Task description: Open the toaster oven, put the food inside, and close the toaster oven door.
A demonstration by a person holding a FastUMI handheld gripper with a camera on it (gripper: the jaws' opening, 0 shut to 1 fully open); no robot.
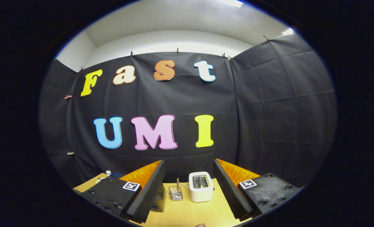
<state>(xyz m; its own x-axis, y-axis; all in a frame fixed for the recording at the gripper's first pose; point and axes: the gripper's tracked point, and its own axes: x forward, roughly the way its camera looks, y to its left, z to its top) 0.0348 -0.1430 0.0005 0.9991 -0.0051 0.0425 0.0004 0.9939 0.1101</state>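
Observation:
My gripper [189, 162] is held above a light wooden table [190, 214], open, with nothing between its fingers. A white two-slot toaster [201, 186] stands on the table just ahead, between the two fingers and nearer the right one. To its left is a small clear wire holder [175, 193] with a stick standing in it. A dark box-like appliance [159, 199] peeks out from behind the left finger [149, 189], mostly hidden; I cannot tell whether its door is open. A small brownish rounded thing [201, 225] shows at the table's near edge.
The black cloth wall rises close behind the table. A thin cable runs from the toaster toward the holder. A small white object [108, 172] sits at the table's far left corner, beyond the left finger.

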